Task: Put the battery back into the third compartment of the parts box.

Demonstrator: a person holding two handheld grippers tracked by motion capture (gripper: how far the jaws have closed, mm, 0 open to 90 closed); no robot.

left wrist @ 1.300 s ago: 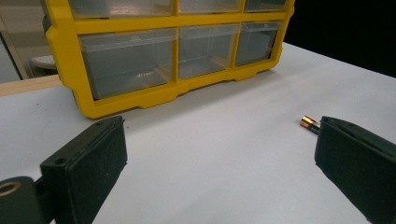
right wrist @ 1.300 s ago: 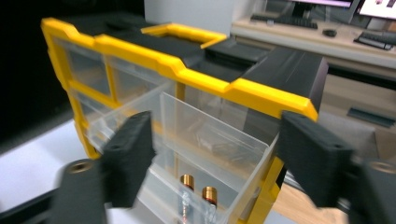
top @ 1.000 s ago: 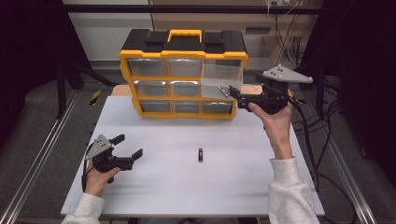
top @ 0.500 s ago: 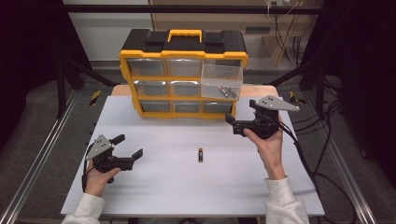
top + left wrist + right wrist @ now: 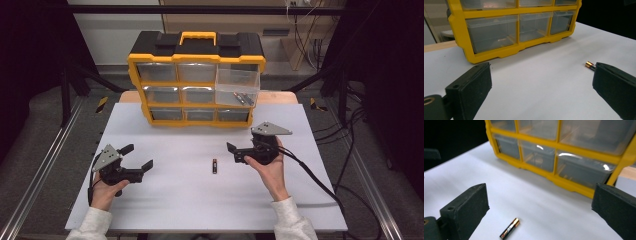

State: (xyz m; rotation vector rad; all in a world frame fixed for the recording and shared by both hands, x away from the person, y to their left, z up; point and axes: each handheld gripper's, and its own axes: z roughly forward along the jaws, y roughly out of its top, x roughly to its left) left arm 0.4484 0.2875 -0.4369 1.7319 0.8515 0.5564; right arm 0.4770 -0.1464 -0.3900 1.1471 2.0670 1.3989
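Observation:
A small black battery with a copper end (image 5: pixel 214 165) lies on the white table (image 5: pixel 200 200), also seen as the battery (image 5: pixel 509 228) low between my right jaws and the battery tip (image 5: pixel 589 65) beside my left gripper's right jaw. My right gripper (image 5: pixel 234 152) is open, just right of the battery, pointing left. My left gripper (image 5: pixel 138 156) is open at the left, resting low with nothing between its jaws. Behind stands a yellow and black drawer organizer (image 5: pixel 196 80); its top-right clear drawer (image 5: pixel 239 85) is pulled out and holds a couple of batteries (image 5: pixel 242 97).
The organizer (image 5: pixel 506 32) shows clear drawers close ahead in the left gripper view, and the organizer (image 5: pixel 564 157) likewise in the right gripper view. A black cable (image 5: pixel 320 185) trails from the right gripper across the table's right side. Metal rails flank the table.
My right gripper has come down and toward the person from the open top-right drawer to the table beside the battery. The left gripper has not moved.

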